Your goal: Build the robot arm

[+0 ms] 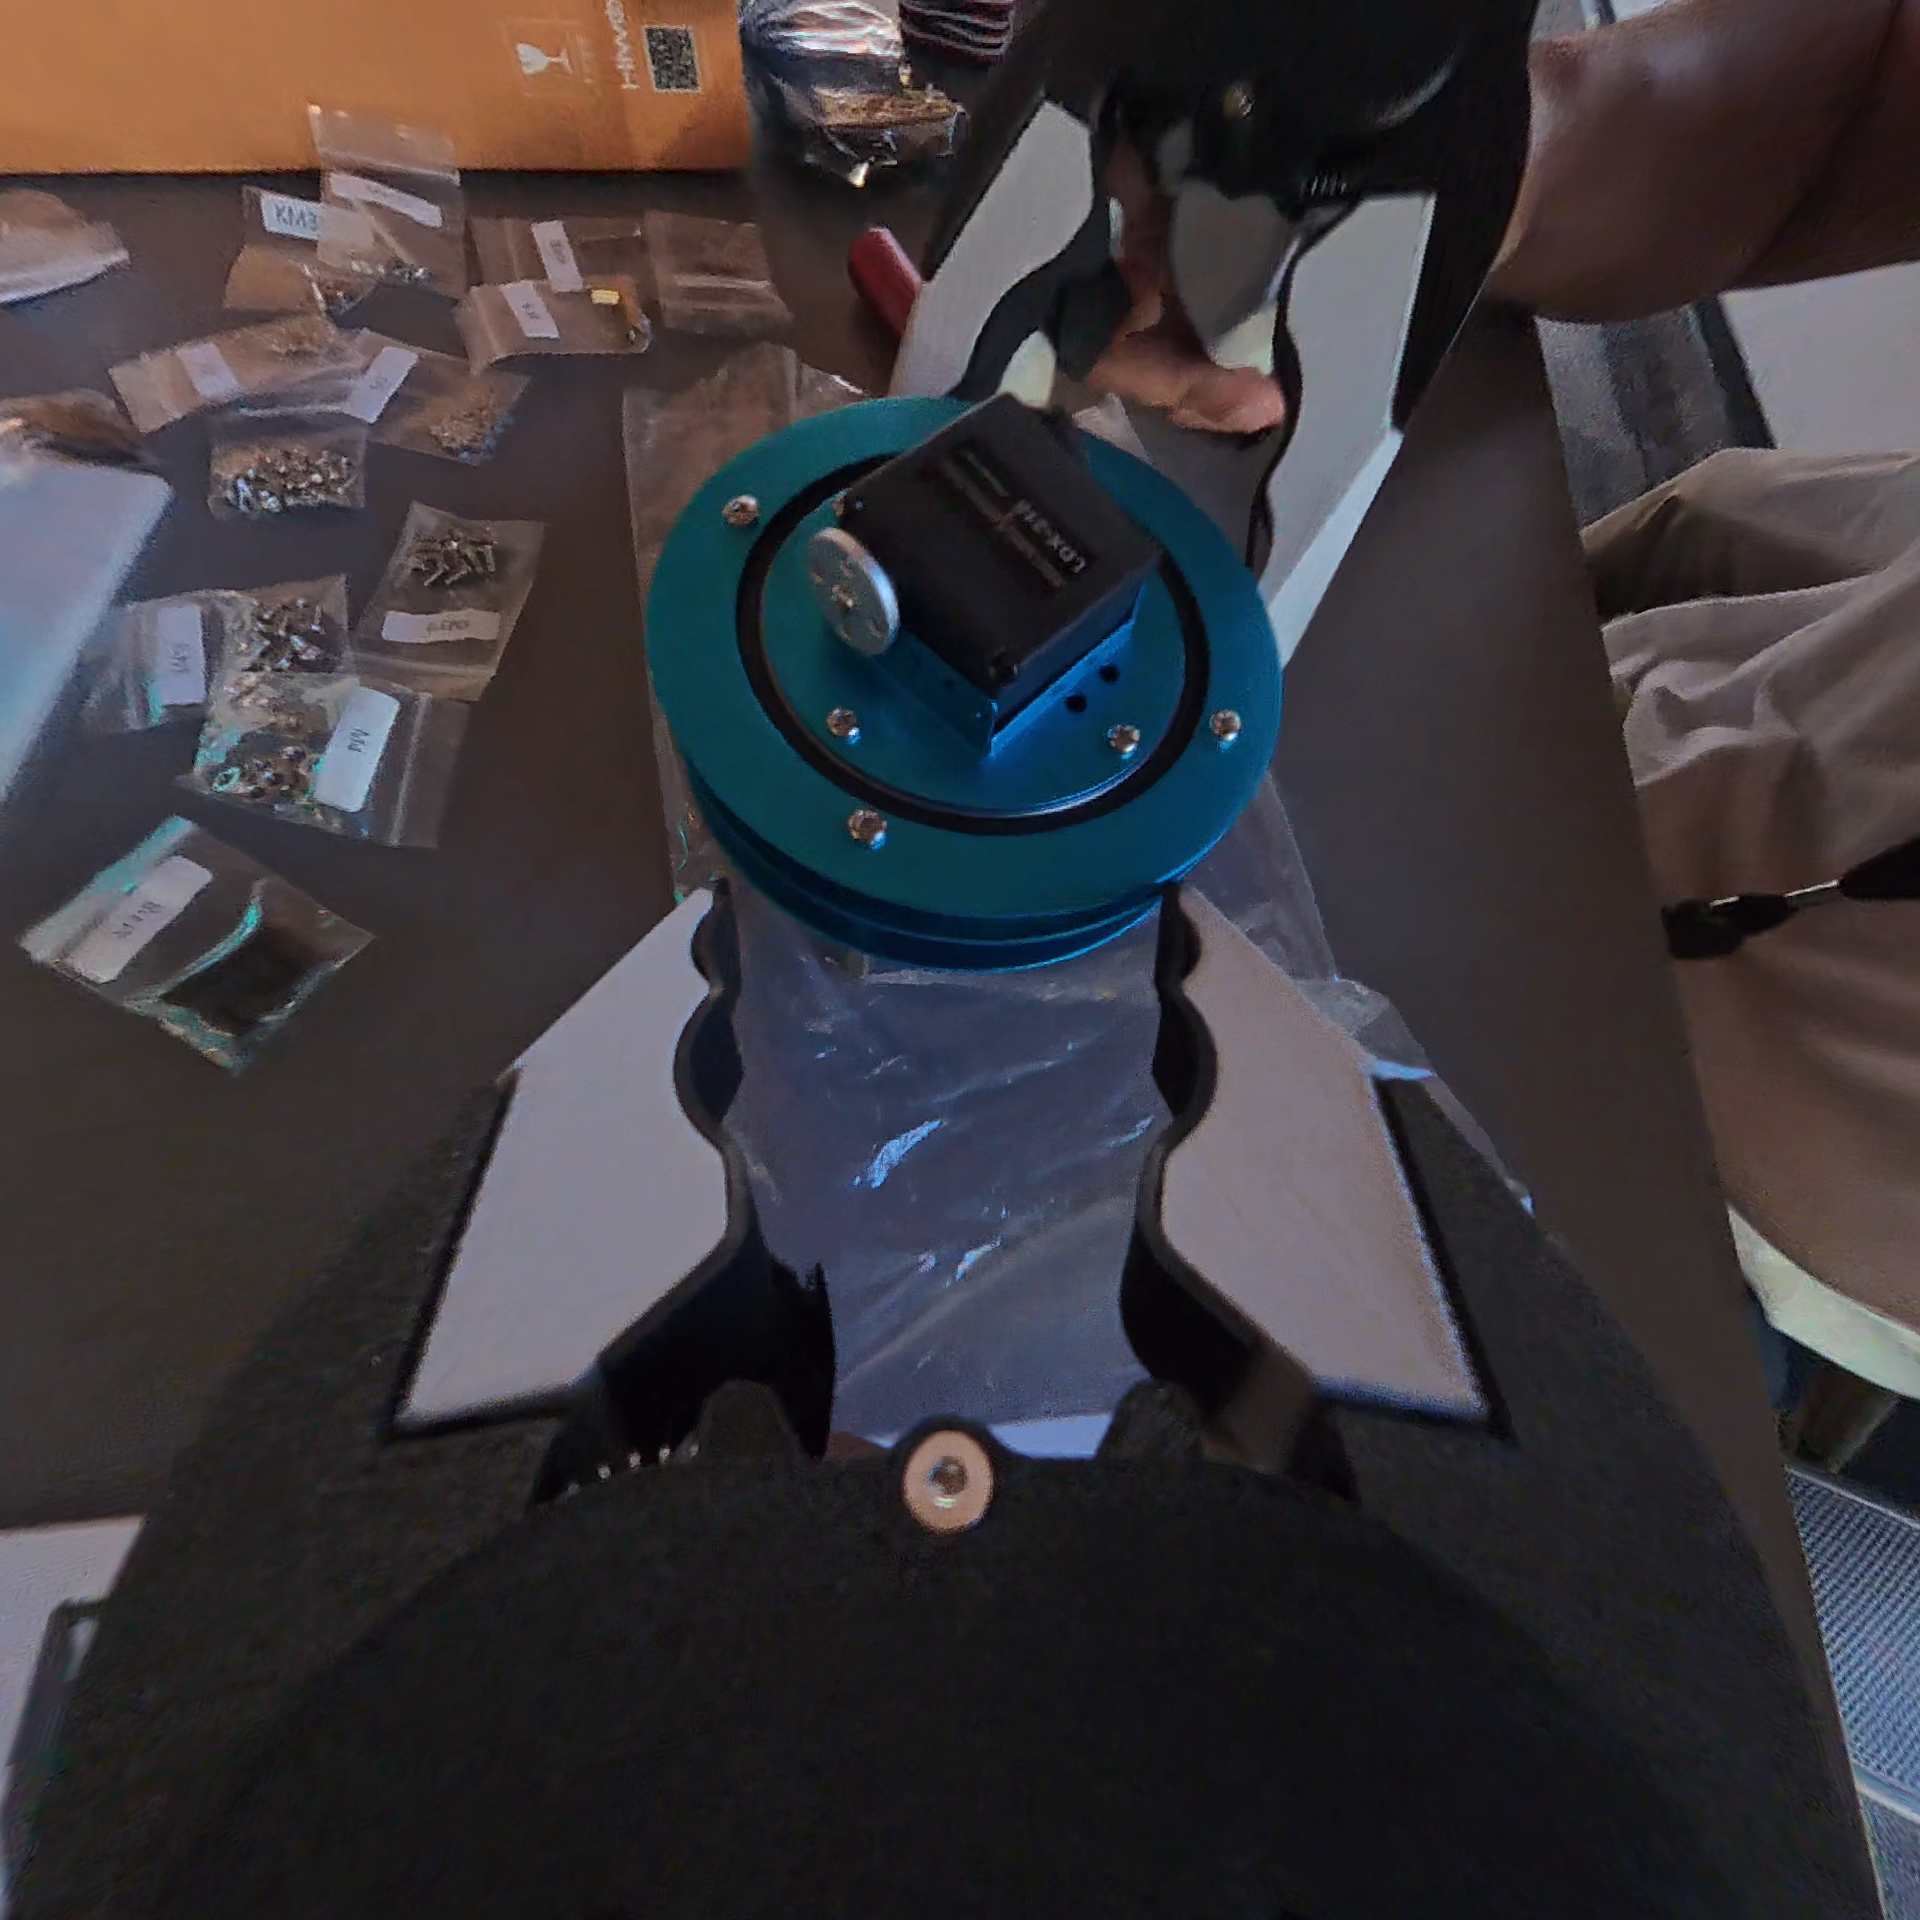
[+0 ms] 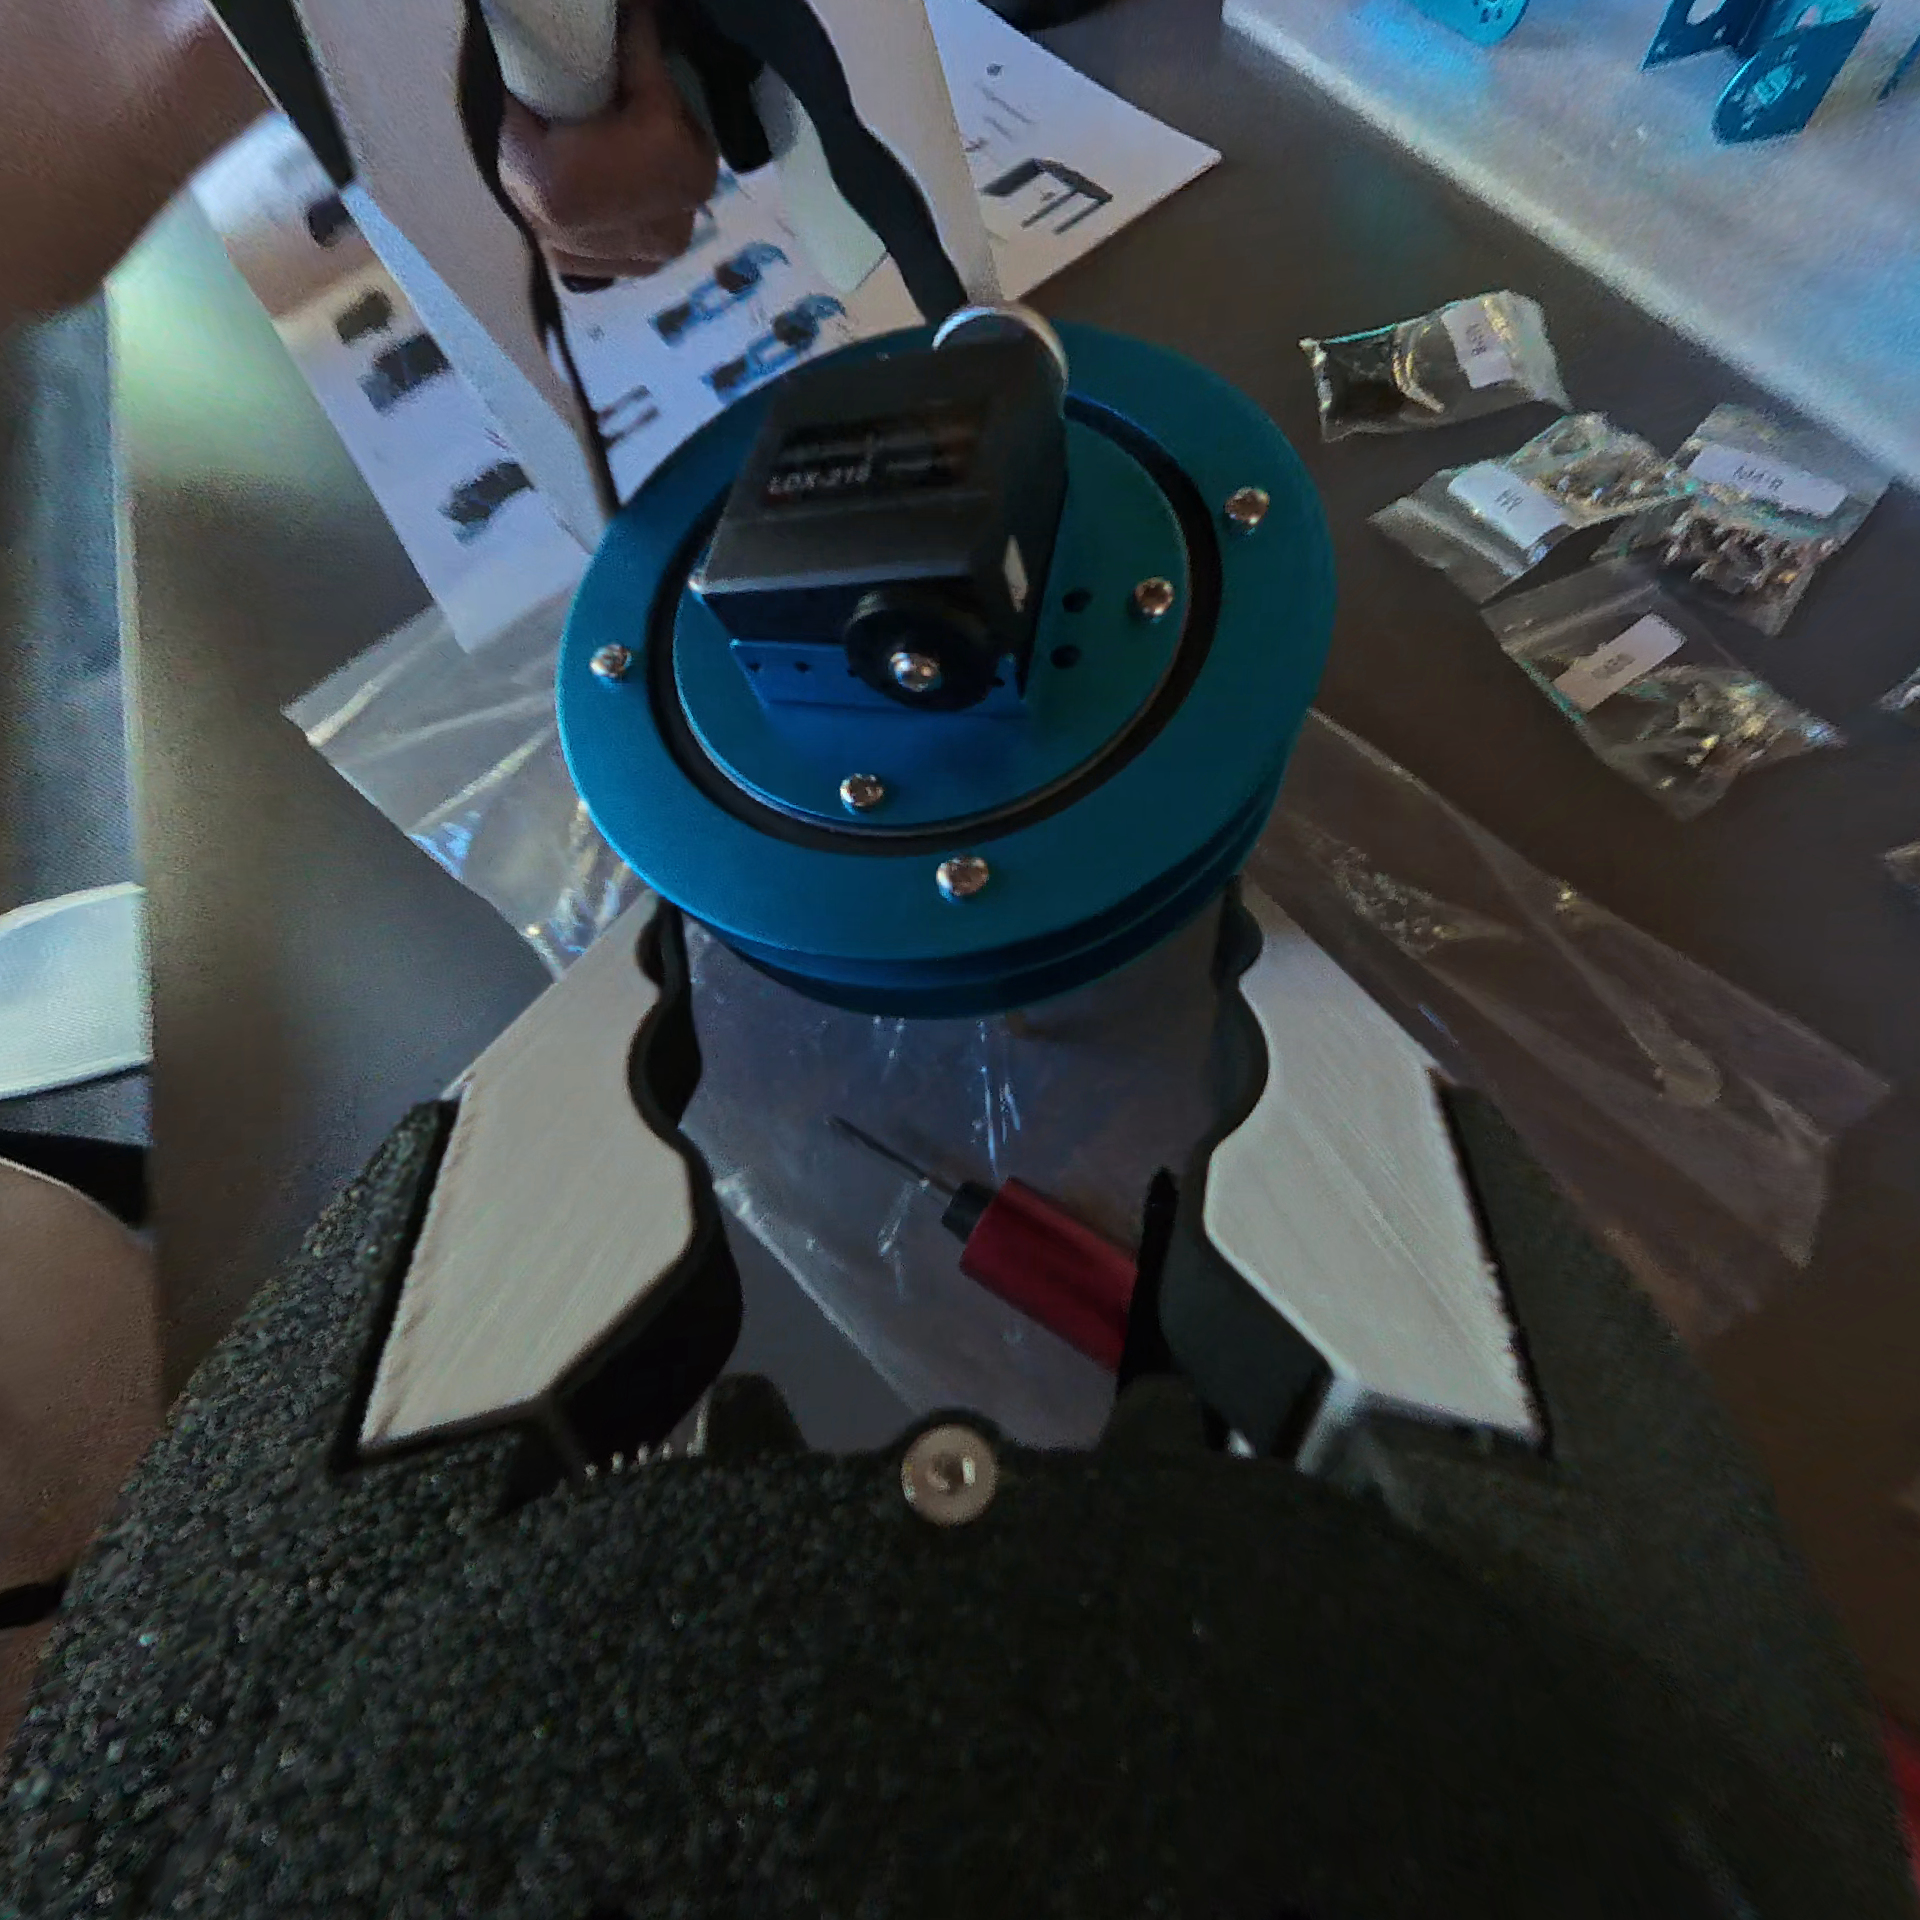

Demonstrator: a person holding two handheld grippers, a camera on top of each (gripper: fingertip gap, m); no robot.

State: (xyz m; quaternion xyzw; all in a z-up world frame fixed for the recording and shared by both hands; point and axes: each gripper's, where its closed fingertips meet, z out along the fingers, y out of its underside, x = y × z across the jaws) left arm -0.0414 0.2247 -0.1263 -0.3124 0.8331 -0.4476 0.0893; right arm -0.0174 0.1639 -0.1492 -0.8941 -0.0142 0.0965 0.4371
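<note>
A round blue metal base [image 1: 707,644] with a black servo [image 1: 997,551] bracketed on top sits over a clear plastic bag [image 1: 935,1143] on a dark table. My left gripper [image 1: 945,914] has its fingertips against the near lower rim of the base, one on each side. My right gripper [image 2: 951,925] meets the same base [image 2: 1247,644] from the opposite side, and the servo [image 2: 894,499] faces it. Each gripper, held by a hand, shows beyond the base in the other's view. Whether the base is lifted off the table I cannot tell.
Several small bags of screws [image 1: 291,644] lie left of the base, also in the right wrist view [image 2: 1621,561]. A red-handled screwdriver [image 2: 1049,1278] lies between my right fingers. A printed sheet [image 2: 436,416], a cardboard box [image 1: 364,83] and blue brackets [image 2: 1766,62] lie farther off.
</note>
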